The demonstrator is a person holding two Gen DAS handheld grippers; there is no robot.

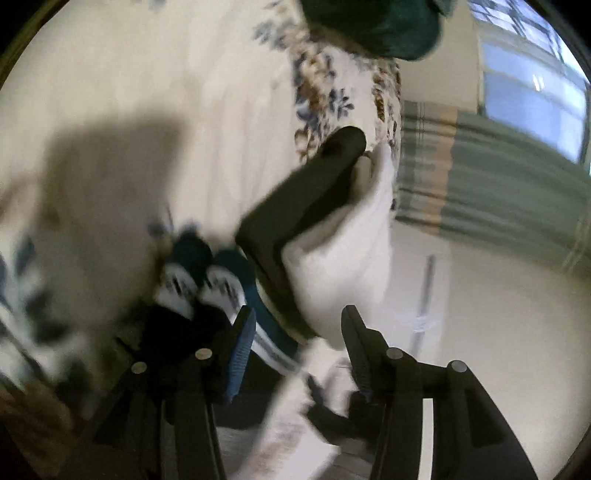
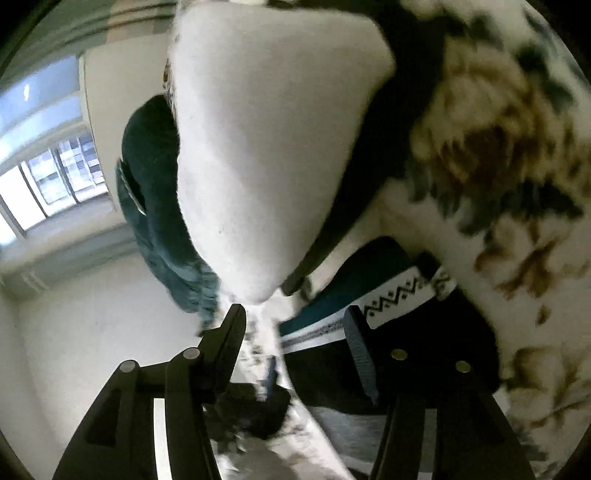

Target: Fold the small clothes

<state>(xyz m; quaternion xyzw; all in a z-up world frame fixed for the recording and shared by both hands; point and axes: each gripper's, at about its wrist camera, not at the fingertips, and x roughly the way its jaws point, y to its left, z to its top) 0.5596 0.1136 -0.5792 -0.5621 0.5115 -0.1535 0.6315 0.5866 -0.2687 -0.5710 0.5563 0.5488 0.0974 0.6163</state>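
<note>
A white and black garment [image 1: 332, 236] hangs in front of my left gripper [image 1: 297, 325], with its black strip [image 1: 295, 206] running up and to the right. The left jaws stand apart with no cloth between them. Teal socks with white patterned bands [image 1: 207, 277] lie on the floral bedspread [image 1: 147, 110], left of the gripper. In the right wrist view the same white garment [image 2: 273, 147] hangs down to a point just above my right gripper [image 2: 295, 321]. Its jaws also stand apart. The teal patterned socks [image 2: 369, 291] lie by the right finger [image 2: 360, 347].
A dark teal garment [image 1: 373, 26] lies at the far end of the bed, and also shows in the right wrist view [image 2: 159, 199]. A window [image 1: 532, 92] with a green curtain [image 1: 480, 177] and pale floor lie to the right of the bed. The frames are blurred.
</note>
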